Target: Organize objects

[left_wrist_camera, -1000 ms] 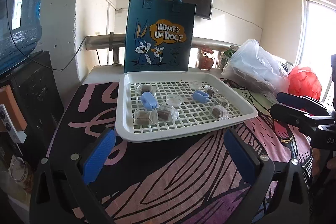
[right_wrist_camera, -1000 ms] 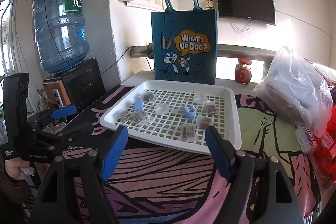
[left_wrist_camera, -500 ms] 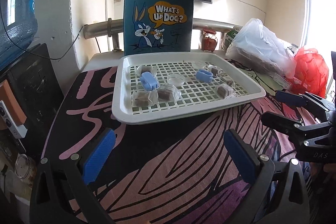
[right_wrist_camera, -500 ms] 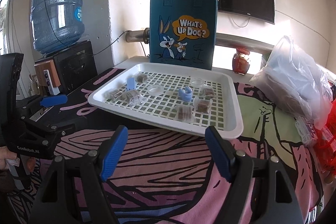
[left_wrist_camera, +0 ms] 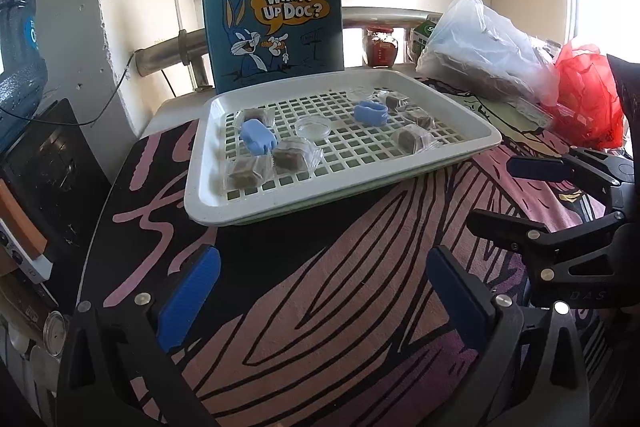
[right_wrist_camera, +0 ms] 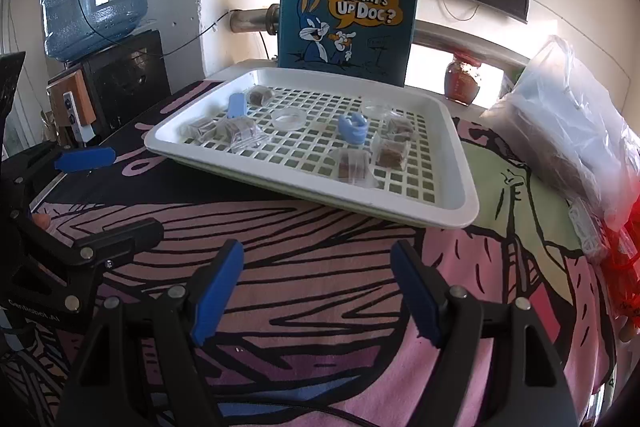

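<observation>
Where tray (left_wrist_camera: 472, 131) sits: wrapped snacks (left_wrist_camera: 294, 157), clips (left_wrist_camera: 258, 135).

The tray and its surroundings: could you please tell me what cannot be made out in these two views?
- Wrapped brown pieces on the tray: wrappers blur their contents, both views.
- Tote bag: handles cut off by the top edge; inside hidden.
- Water jug: mostly cut off at the left-wrist edge.
- Red jar: backlit, label unreadable.
</observation>
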